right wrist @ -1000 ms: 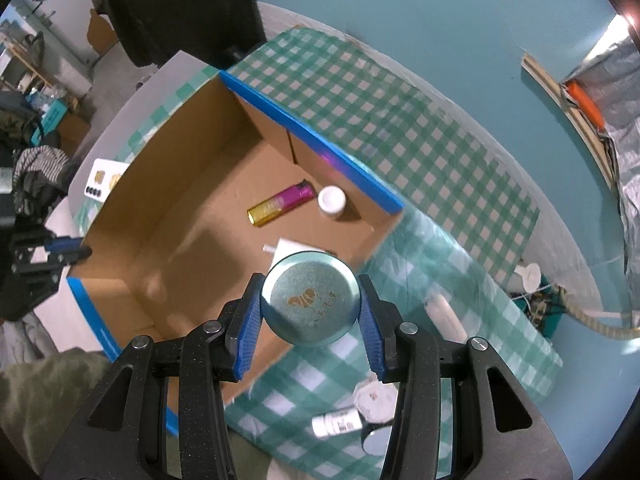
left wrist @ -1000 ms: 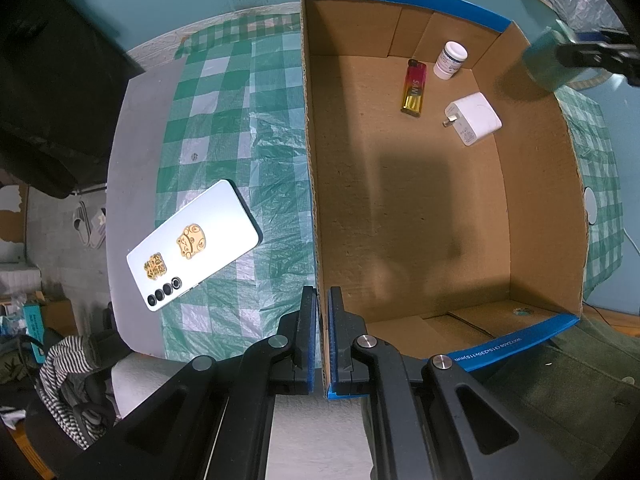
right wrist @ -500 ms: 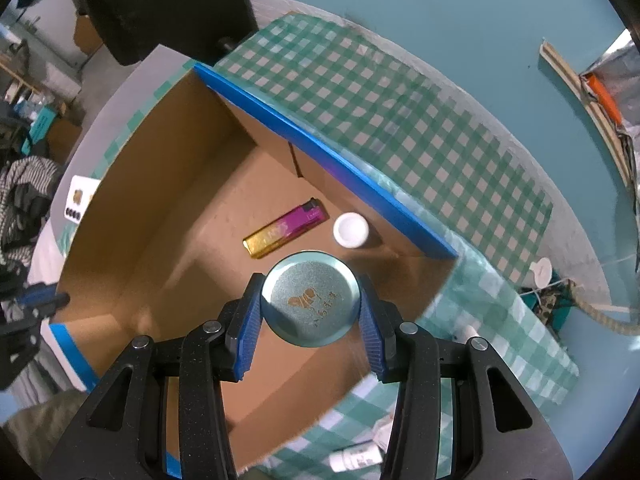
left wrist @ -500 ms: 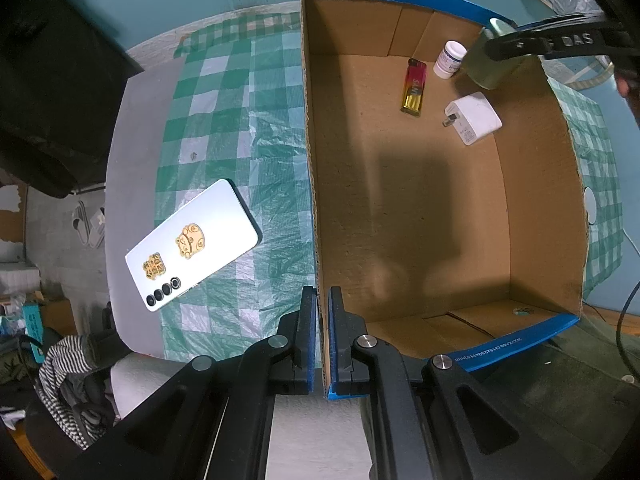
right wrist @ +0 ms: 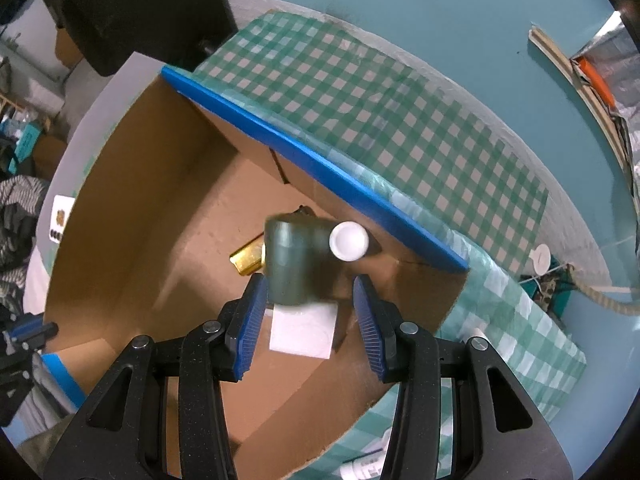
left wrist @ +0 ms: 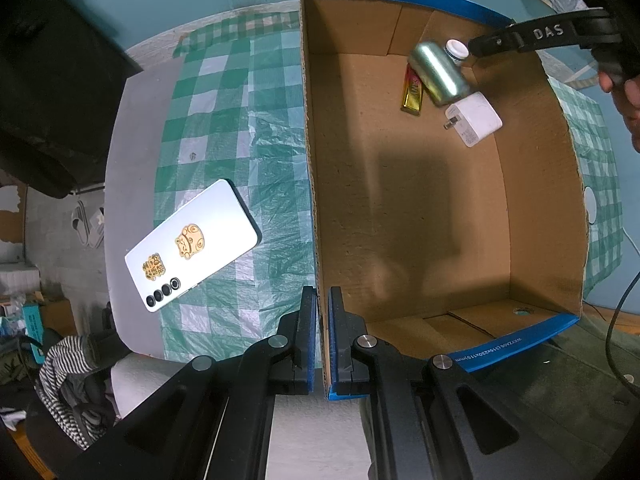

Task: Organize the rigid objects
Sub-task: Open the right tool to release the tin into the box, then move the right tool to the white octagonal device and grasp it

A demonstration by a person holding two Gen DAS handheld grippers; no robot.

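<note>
Two grippers are engaged: the left gripper (left wrist: 322, 340) is clamped on the cardboard box (left wrist: 314, 184) wall to steady it; the right gripper (right wrist: 308, 308) is spread, the metal tin (right wrist: 296, 260) freed above the box floor.

Light was even and moderately bright. A soft broad shadow lay on the floor of the cardboard box (left wrist: 420, 208), below the motion-blurred metal tin (left wrist: 438, 74). Fisheye bending curved the box's walls; frame corners went black.

Teal wall (right wrist: 460, 12), green-checked tablecloth (left wrist: 224, 120) over grey table (left wrist: 136, 128), striped clothing (left wrist: 68, 384) on cluttered floor
</note>
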